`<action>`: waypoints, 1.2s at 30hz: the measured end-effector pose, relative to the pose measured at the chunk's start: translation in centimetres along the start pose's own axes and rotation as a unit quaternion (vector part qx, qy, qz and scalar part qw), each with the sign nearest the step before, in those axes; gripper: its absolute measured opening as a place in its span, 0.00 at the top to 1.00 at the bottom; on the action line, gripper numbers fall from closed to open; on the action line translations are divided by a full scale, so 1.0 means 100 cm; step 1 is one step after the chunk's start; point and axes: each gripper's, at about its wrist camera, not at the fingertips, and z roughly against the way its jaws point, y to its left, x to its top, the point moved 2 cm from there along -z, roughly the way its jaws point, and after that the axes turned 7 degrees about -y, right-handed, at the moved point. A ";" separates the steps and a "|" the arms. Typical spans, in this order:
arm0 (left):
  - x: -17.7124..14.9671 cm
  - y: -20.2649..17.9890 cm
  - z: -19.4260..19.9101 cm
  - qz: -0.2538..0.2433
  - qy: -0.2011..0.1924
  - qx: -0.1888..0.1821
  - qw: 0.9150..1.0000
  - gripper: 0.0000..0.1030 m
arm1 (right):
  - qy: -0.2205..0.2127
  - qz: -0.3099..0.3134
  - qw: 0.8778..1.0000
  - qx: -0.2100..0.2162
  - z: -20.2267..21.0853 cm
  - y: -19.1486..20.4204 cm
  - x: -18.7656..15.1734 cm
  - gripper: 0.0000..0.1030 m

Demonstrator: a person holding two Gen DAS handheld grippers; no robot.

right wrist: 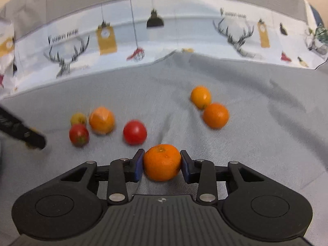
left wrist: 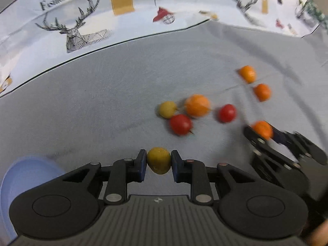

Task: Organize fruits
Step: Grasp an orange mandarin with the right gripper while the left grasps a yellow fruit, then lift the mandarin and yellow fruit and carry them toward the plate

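Observation:
In the left wrist view my left gripper [left wrist: 158, 157] is shut on a small yellow fruit [left wrist: 158, 162], its blue pads pressing both sides just above the grey cloth. My right gripper [right wrist: 162, 161] is shut on an orange mandarin [right wrist: 162, 164] low over the cloth. That same grip shows at the right of the left wrist view, right gripper [left wrist: 265, 135] on the mandarin [left wrist: 262, 128]. Loose on the cloth lie a yellow fruit [right wrist: 78, 119], a pale orange [right wrist: 101, 120], two red tomatoes [right wrist: 79, 134] [right wrist: 134, 132] and two more oranges [right wrist: 201, 96] [right wrist: 215, 115].
A light blue bowl [left wrist: 24, 176] sits at the lower left beside my left gripper. The grey cloth [left wrist: 92, 106] covers the surface. A white patterned cloth with deer prints [left wrist: 78, 32] runs along the back. One black finger of the left gripper [right wrist: 30, 138] enters the right wrist view at left.

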 end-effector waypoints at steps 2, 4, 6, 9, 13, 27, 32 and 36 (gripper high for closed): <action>-0.010 -0.003 0.032 0.004 -0.006 0.003 1.000 0.73 | -0.013 0.006 1.000 0.001 0.010 0.000 0.005 0.63; -0.023 -0.003 0.062 0.011 -0.009 -0.001 1.000 0.73 | -0.017 0.008 1.000 0.006 0.027 0.001 0.011 0.63; -0.041 -0.001 0.097 0.022 -0.014 -0.001 1.000 0.73 | -0.018 0.008 1.000 0.021 0.049 0.004 0.018 0.63; -0.066 0.002 0.141 0.040 -0.015 0.008 0.999 0.73 | -0.012 0.007 0.998 0.061 0.098 0.015 0.024 0.63; -0.100 0.009 0.191 0.056 -0.026 0.047 0.997 0.73 | -0.008 0.009 0.992 0.124 0.167 0.039 0.029 0.63; -0.196 0.043 0.303 0.126 -0.108 0.100 0.981 0.73 | -0.039 0.119 0.953 0.277 0.315 0.153 0.041 0.63; -0.207 0.044 0.322 0.132 -0.136 0.089 0.978 0.73 | -0.058 0.141 0.952 0.265 0.341 0.164 0.039 0.63; -0.210 0.048 0.331 0.141 -0.153 0.084 0.974 0.73 | -0.065 0.142 0.955 0.250 0.351 0.163 0.040 0.63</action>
